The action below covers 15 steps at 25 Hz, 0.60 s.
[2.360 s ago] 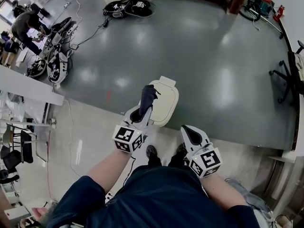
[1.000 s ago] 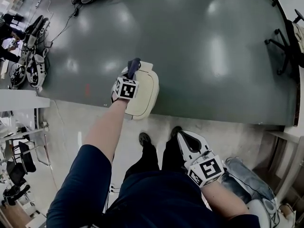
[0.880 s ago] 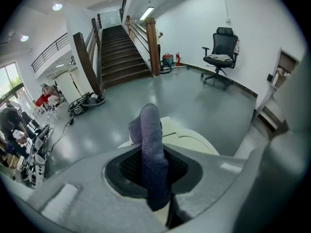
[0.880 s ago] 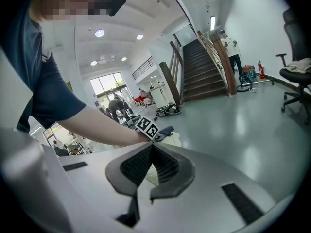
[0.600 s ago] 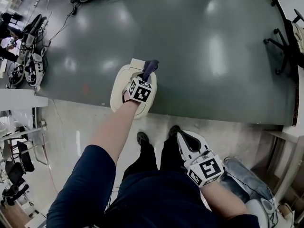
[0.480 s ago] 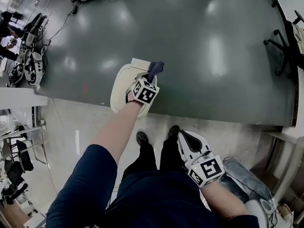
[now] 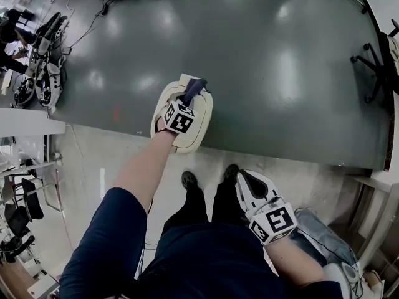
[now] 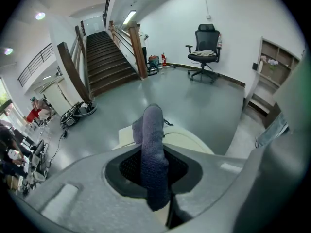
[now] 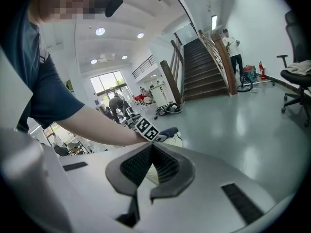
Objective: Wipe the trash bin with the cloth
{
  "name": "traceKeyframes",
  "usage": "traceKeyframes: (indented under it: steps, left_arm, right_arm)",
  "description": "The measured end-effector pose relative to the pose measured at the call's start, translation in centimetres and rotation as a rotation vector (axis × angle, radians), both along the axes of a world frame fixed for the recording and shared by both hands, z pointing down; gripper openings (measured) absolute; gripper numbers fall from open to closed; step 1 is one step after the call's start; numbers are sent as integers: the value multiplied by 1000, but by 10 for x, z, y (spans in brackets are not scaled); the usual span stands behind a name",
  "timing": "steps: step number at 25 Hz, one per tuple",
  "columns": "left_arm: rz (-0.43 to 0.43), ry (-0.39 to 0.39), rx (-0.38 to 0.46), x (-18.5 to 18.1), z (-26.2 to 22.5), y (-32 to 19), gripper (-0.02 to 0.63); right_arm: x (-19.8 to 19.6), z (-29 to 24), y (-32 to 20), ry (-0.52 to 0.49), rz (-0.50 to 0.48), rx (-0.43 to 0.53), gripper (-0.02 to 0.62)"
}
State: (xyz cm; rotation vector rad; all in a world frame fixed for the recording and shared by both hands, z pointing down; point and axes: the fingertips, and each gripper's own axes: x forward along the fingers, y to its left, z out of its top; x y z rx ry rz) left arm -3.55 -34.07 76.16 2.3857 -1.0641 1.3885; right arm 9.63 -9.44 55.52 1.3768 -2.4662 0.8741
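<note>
A cream trash bin (image 7: 201, 118) with a rounded lid stands on the floor ahead of the person's feet. My left gripper (image 7: 187, 99) is shut on a dark blue-grey cloth (image 7: 194, 88) and holds it down on the lid. In the left gripper view the cloth (image 8: 152, 159) sticks up between the closed jaws, with the bin lid (image 8: 192, 141) just beyond. My right gripper (image 7: 250, 182) hangs by the person's right leg, jaws shut and empty. In the right gripper view the left gripper's marker cube (image 9: 147, 128) and the cloth (image 9: 170, 131) show over the bin.
Grey floor surrounds the bin. An office chair (image 7: 380, 64) stands at the far right; another view shows the chair (image 8: 205, 52) by the wall. Equipment and cables (image 7: 40, 67) lie at the left. A staircase (image 8: 104, 57) rises behind.
The left gripper with the cloth has reached out onto the bin lid and slid across it, right then a little back left. The right gripper has stayed by the leg.
</note>
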Motion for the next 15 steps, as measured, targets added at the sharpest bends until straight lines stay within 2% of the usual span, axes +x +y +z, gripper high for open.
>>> traceKeyframes:
  steps: [5,9,12,15]
  left_arm:
    - [-141,-24,3,-66,-1,-12,52]
    - [-224,-44,-5,-104,3,-7,52]
    - [-251,-48,-9,-113,4,1,52]
    - [-248,-35,-1,-104,3,11,52]
  right_arm:
    - [-9,-3,-1,2,-20,3,5]
    - [-14,-5,3,8,-34,13,5]
    - [-14,-9,4,12,-39,22,5]
    - [-15,-11,8,8,-38,31,5]
